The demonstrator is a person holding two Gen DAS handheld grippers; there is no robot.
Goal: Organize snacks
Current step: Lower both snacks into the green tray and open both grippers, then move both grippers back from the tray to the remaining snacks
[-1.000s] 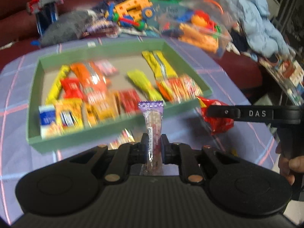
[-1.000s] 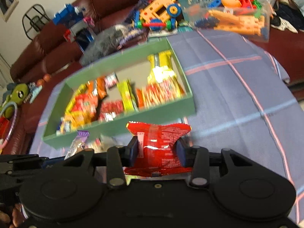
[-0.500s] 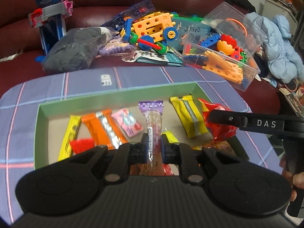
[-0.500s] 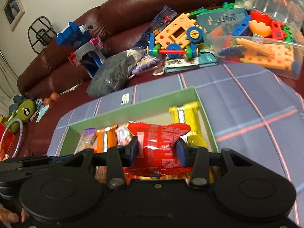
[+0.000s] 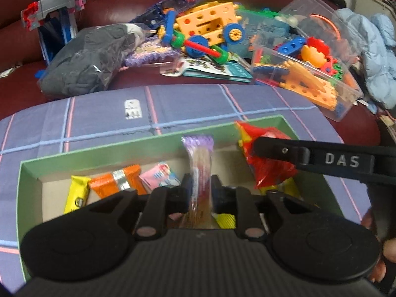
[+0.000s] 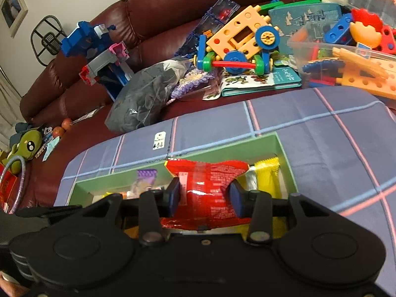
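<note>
A green box (image 5: 111, 153) on the plaid cloth holds a yellow bar (image 5: 76, 193), an orange bar (image 5: 113, 185) and a pink pack (image 5: 160, 175). My left gripper (image 5: 201, 190) hovers over the box. Its jaws are opening, and a blurred purple-ended snack bar (image 5: 199, 158) stands between them with the pads eased off. My right gripper (image 6: 205, 195) is to its right over the same box (image 6: 222, 148), still pinching a red snack pack (image 6: 205, 188) at its waist, though its jaws are starting to open. One of its fingers (image 5: 309, 153) and the red pack (image 5: 267, 170) show in the left wrist view.
Behind the plaid cloth (image 5: 173, 106), a maroon sofa carries a grey bag (image 5: 86, 61), a wheeled yellow building toy (image 5: 210, 27), a clear bin of blocks (image 5: 309, 74) and a blue jacket (image 5: 371, 49). Yellow bars (image 6: 267, 173) lie at the box's right end.
Both grippers have travelled forward from in front of the box to above its inside. The left jaws have widened around the purple bar; the red pack stays pinched.
</note>
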